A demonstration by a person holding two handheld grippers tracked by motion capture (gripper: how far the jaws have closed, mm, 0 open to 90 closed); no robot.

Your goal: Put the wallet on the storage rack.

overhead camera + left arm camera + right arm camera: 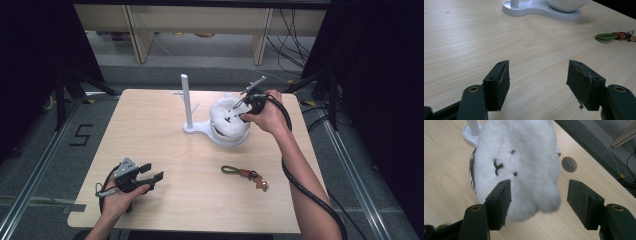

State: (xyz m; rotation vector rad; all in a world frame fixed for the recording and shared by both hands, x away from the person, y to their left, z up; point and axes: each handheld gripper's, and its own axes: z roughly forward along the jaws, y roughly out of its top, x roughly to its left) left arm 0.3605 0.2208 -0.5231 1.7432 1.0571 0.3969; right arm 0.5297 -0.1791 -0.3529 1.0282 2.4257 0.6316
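Note:
A white fluffy plush (227,117) with a small stitched face lies on top of a bowl (231,140), which sits on the base of a white stand (186,102). My right gripper (243,107) hovers at the plush's right side. In the right gripper view the plush (524,162) lies below and between the jaws of this gripper (539,192), which stand wide apart, the right pad well clear of the fur. My left gripper (154,171) rests at the table's near left, open over bare wood (539,75).
A keychain with a green cord and a brown tag (245,175) lies on the table right of centre, also seen in the left gripper view (611,36). The stand's base (529,11) carries an upright post. A round hole (569,164) sits in the tabletop beyond the bowl.

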